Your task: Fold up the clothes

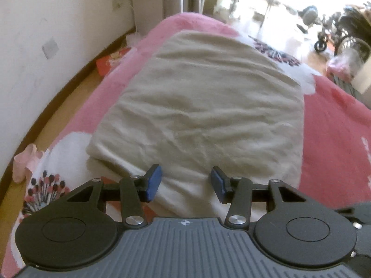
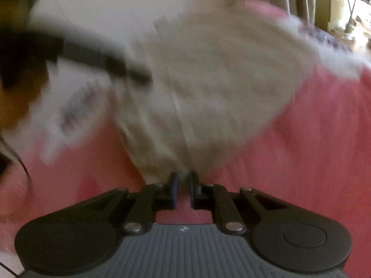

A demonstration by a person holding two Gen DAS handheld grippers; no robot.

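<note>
A cream-coloured garment [image 1: 204, 106] lies folded into a rough rectangle on a pink flowered bedspread [image 1: 336, 125]. My left gripper [image 1: 186, 183] is open, its blue pads apart just above the garment's near edge, holding nothing. In the blurred right wrist view the same garment [image 2: 208, 88] fills the middle. My right gripper [image 2: 184, 185] has its jaws nearly closed at the garment's near corner; the blur hides whether cloth is pinched between them. The left gripper's dark body [image 2: 69, 48] shows at the upper left of that view.
The bed's left edge drops to a wooden floor [image 1: 69, 97] beside a white wall [image 1: 46, 34]. A red box [image 1: 111, 63] lies on the floor. A pink cloth [image 1: 23, 164] hangs at the bed's near left corner. Wheeled equipment [image 1: 336, 30] stands by the bright window.
</note>
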